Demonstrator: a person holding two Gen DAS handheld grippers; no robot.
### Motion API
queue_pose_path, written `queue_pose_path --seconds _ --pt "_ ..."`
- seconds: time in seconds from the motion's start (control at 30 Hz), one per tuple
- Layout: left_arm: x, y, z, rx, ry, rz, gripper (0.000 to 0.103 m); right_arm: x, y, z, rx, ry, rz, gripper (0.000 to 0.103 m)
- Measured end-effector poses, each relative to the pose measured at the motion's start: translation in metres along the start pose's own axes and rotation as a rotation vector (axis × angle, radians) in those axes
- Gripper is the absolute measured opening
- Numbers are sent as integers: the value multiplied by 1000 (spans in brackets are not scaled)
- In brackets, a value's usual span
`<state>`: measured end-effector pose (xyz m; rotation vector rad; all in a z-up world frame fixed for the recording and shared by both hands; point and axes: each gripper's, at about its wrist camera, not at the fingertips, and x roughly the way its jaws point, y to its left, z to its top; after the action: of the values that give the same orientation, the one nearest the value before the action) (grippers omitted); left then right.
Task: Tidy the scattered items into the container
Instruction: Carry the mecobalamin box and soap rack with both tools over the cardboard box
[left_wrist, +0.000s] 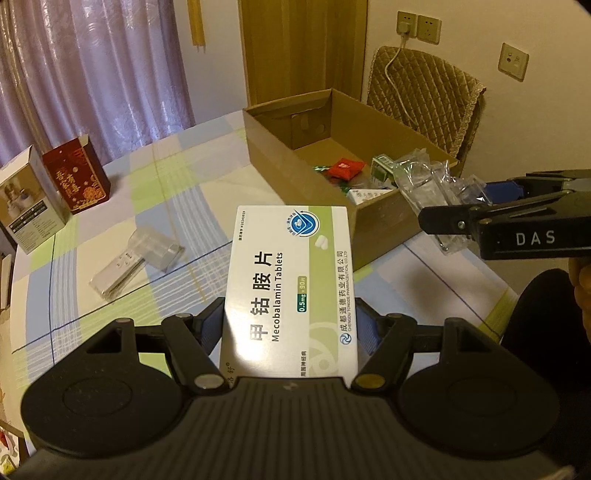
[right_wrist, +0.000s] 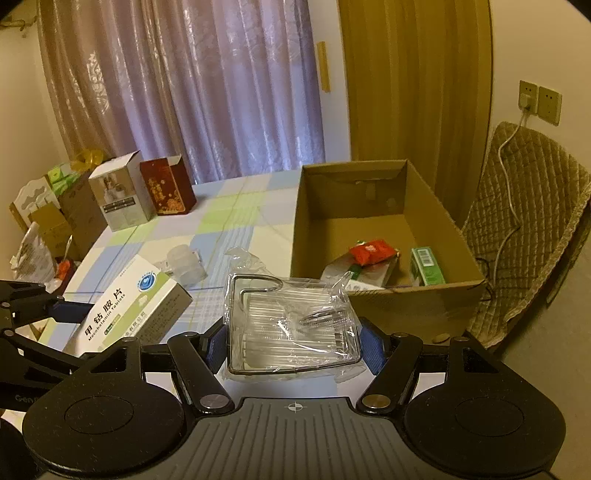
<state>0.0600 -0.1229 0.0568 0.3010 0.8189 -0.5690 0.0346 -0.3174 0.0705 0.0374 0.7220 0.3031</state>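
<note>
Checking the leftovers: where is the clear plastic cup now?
On the checked tablecloth, left of the cardboard box, lies the clear plastic cup.

You see the white-and-green tablet box (left_wrist: 291, 291) lying flat, held at 6 o'clock. The clear plastic-wrapped pack (right_wrist: 291, 325) sits level. The open cardboard box (right_wrist: 380, 295), at 1 o'clock, holds a red packet (right_wrist: 373, 252) and green carton (right_wrist: 426, 266).

Purple curtain (right_wrist: 221, 92), quilted chair (right_wrist: 524, 236)

A lived-in home room: lilac curtains (right_wrist: 221, 85) fill the upper left of the right wrist view, with a wooden door (right_wrist: 417, 81) beside them. A quilted chair cover (right_wrist: 524, 229) sits at right beneath wall sockets (right_wrist: 539, 101), and a pastel checked cloth covers the counter (right_wrist: 229, 225).
</note>
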Motion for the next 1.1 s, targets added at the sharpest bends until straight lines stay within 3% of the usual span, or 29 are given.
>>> queue_pose_path --seconds 1.1 --pt "17 -14 50 21 -30 -52 67 8 -42 29 55 -29 -55 72"
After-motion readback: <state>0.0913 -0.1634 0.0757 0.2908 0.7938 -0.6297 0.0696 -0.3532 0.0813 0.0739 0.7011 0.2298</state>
